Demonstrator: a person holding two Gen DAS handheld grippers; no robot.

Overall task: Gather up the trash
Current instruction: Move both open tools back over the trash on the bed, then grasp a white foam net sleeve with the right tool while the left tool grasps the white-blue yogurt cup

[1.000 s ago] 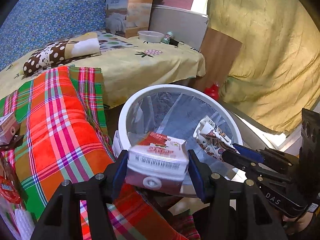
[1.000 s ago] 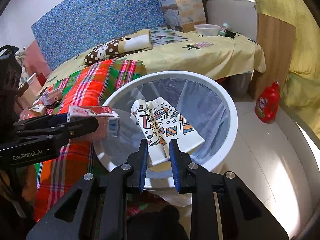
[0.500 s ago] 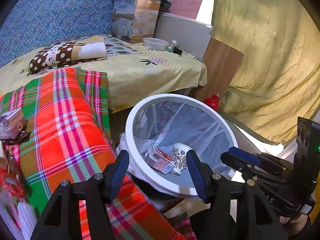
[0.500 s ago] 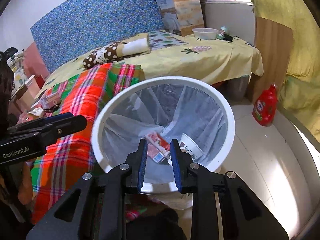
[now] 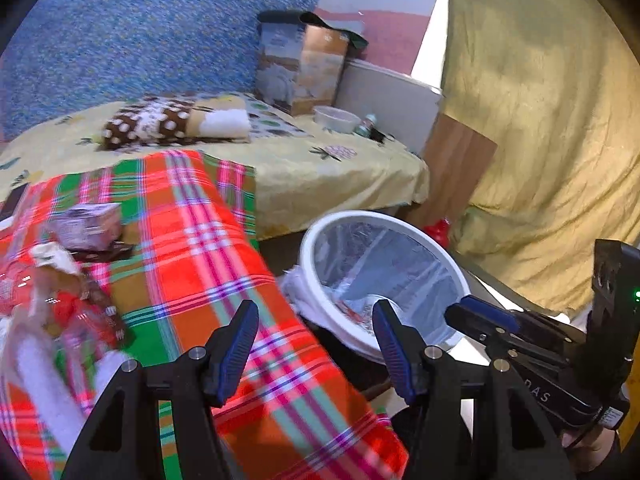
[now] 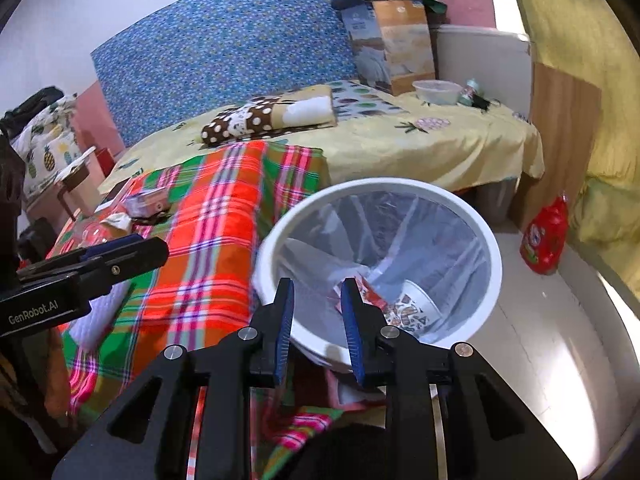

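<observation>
A white bin (image 6: 376,185) with a clear liner stands on the floor beside the bed. In it lie a red carton (image 6: 370,295) and a patterned paper cup (image 6: 416,309). My right gripper (image 6: 319,320) hovers over the bin's near rim, its jaws a narrow gap apart with nothing between them. My left gripper (image 5: 316,338) is open and empty above the plaid blanket (image 5: 192,248), left of the bin (image 5: 386,218). On the blanket lie a small box (image 5: 86,226) and red wrappers (image 5: 80,312), blurred. The left gripper's fingers (image 6: 132,248) show at the left of the right wrist view.
A red detergent bottle (image 6: 546,236) stands on the floor right of the bin. A wooden board (image 6: 564,132) leans by the yellow-sheeted bed (image 6: 420,144). A cardboard box (image 6: 390,44) and a bowl (image 6: 436,91) sit at the bed's far end. A yellow curtain (image 5: 540,140) hangs at the right.
A second ago the left gripper held the carton and the right held the cup over the bin. Both were let go and lie in the bin. Both grippers have drawn back and swung left.
</observation>
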